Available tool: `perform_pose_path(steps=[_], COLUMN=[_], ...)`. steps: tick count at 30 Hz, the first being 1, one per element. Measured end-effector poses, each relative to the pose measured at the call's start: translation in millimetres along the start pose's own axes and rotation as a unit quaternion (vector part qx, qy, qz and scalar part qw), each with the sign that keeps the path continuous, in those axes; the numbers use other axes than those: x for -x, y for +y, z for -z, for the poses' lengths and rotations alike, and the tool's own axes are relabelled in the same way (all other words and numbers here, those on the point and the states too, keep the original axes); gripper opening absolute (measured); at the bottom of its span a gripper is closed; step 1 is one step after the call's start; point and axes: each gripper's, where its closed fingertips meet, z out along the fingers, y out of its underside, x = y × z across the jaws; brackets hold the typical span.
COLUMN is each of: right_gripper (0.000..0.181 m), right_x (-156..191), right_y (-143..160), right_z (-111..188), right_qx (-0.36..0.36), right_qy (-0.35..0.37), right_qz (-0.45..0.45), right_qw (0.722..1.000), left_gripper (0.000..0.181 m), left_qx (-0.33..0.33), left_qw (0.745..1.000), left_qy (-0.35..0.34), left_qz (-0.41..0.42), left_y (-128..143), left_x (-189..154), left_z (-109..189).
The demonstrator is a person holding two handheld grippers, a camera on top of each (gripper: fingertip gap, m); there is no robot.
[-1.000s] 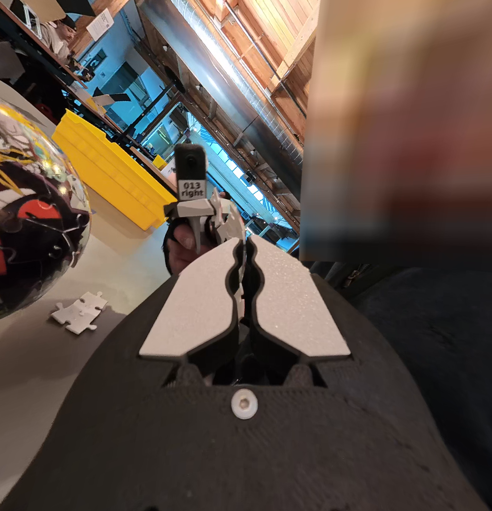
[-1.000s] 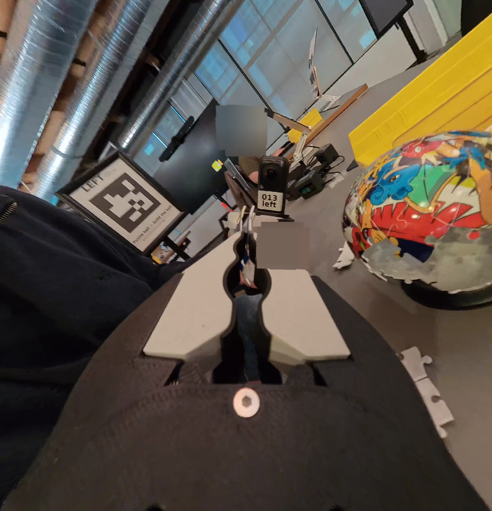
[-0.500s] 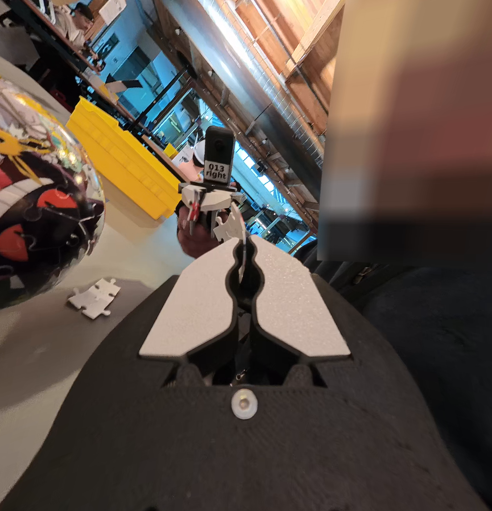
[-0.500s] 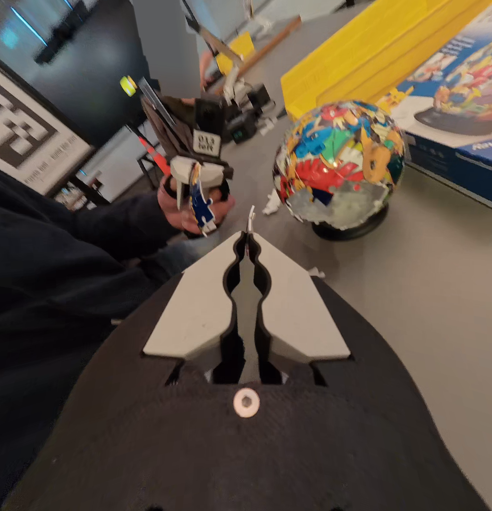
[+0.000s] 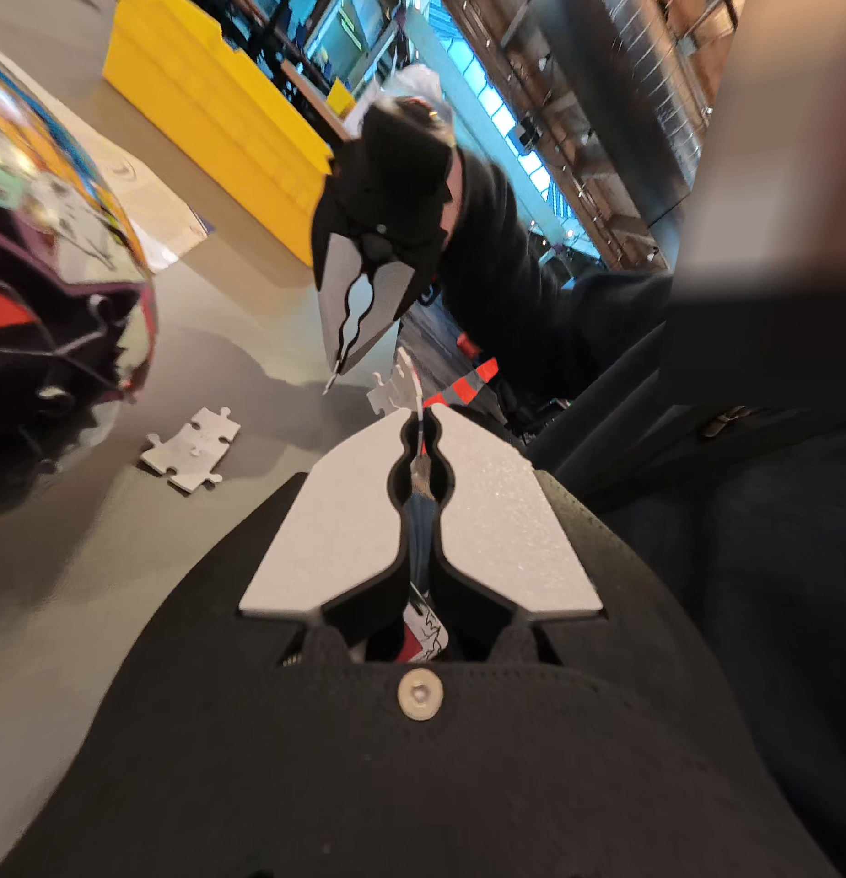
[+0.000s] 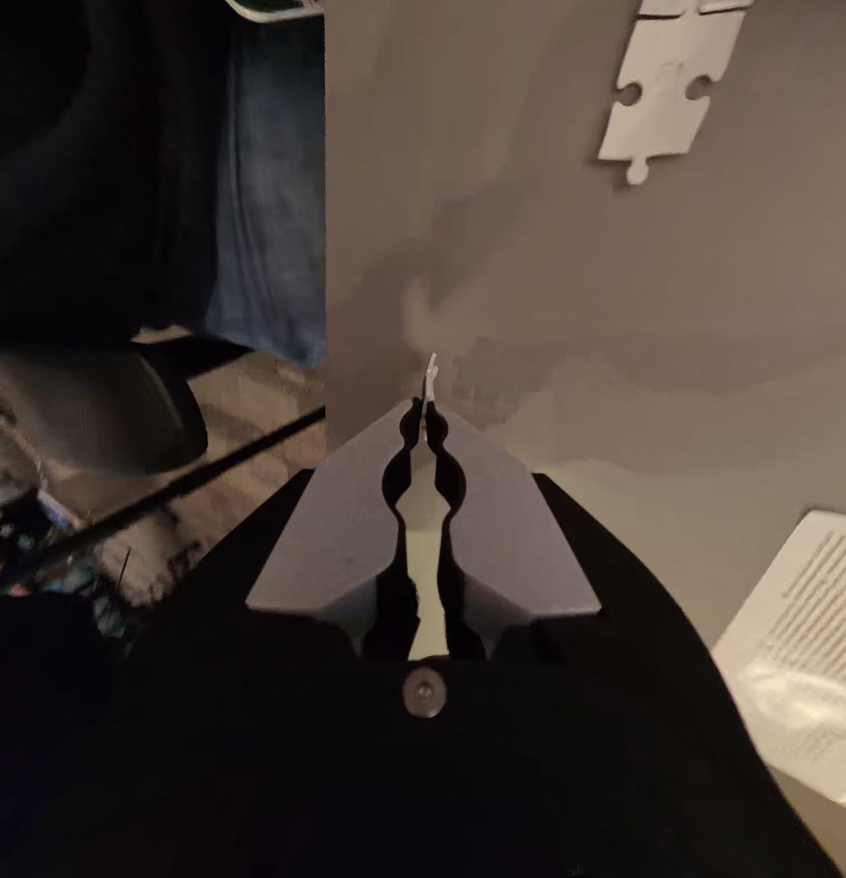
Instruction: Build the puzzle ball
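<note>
Left wrist view. Left tongs [image 5: 420, 418]: closed on a puzzle piece [image 5: 396, 386], held edge-on by its lower margin so that its white back and tabs stand clear above the tips, presumably free for mating. Right tongs [image 5: 337, 368]: pointing down over the counter [image 5: 230, 304], pinched on a thin sliver of piece at the very tips. Puzzle ball [image 5: 55, 266]: at the left edge, glossy, partly built, resting on the counter. Joined pair of 2 white pieces [image 5: 190, 449]: face down near the ball, apparently stock awaiting fitting. Yellow bins [image 5: 211, 109]: behind, well apart.

Right wrist view. Right tongs [image 6: 425, 406]: closed on a small white piece [image 6: 430, 377], seen edge-on, aimed at bare counter [image 6: 577, 294]. White pieces [image 6: 658, 90]: at top right. Printed sheet [image 6: 791, 632]: lower right. Ball not in view.
</note>
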Motion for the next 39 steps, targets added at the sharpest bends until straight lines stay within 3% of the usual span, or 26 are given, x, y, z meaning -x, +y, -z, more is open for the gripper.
perform_pose_path(steps=[3, 6, 9, 12, 16, 20, 23, 29, 36, 39], right_gripper=[0.001, 0.028, 0.031, 0.030, 0.031, 0.038, 0.034, 0.001, 0.000, 0.000], right_x=[-11, -29, -37, -32, -8, 26, 28, 43, 50, 50], right_y=[-14, -38, -54, -49, -73, -104, -110, -123, -121, -115], right_z=[-7, -10, -1, 8, 18, 29, 28, 44, 60, 71], right_qx=[0.053, 0.043, -0.019, -0.075, -0.233, -0.401, -0.438, -0.507, -0.552, -0.576], right_qy=[-0.012, 0.039, 0.084, 0.113, 0.122, 0.011, -0.036, -0.136, -0.195, -0.224], right_qz=[0.043, 0.065, 0.057, 0.037, 0.028, 0.000, -0.002, 0.036, 0.044, 0.048], right_qw=[0.998, 0.996, 0.995, 0.990, 0.964, 0.916, 0.898, 0.850, 0.810, 0.785], left_gripper=[0.002, 0.002, 0.002, 0.002, 0.002, 0.002, 0.002, 0.002, 0.003, 0.012], left_qx=[0.016, 0.029, 0.039, 0.047, 0.059, 0.061, 0.064, 0.087, 0.079, 0.060], left_qw=[1.000, 0.999, 0.999, 0.998, 0.997, 0.997, 0.997, 0.995, 0.995, 0.997], left_qy=[-0.001, -0.005, -0.010, -0.014, -0.011, 0.005, 0.019, 0.047, 0.056, 0.049], left_qz=[0.008, 0.013, 0.023, 0.034, 0.043, 0.045, 0.040, 0.016, 0.011, 0.000], left_y=[7, 12, 17, 21, 24, 23, 23, 22, 11, 1], left_x=[1, 4, 10, 15, 15, 13, 12, 3, 1, 0], left_z=[-8, -13, -14, -14, -14, -21, -25, -33, -35, -31])
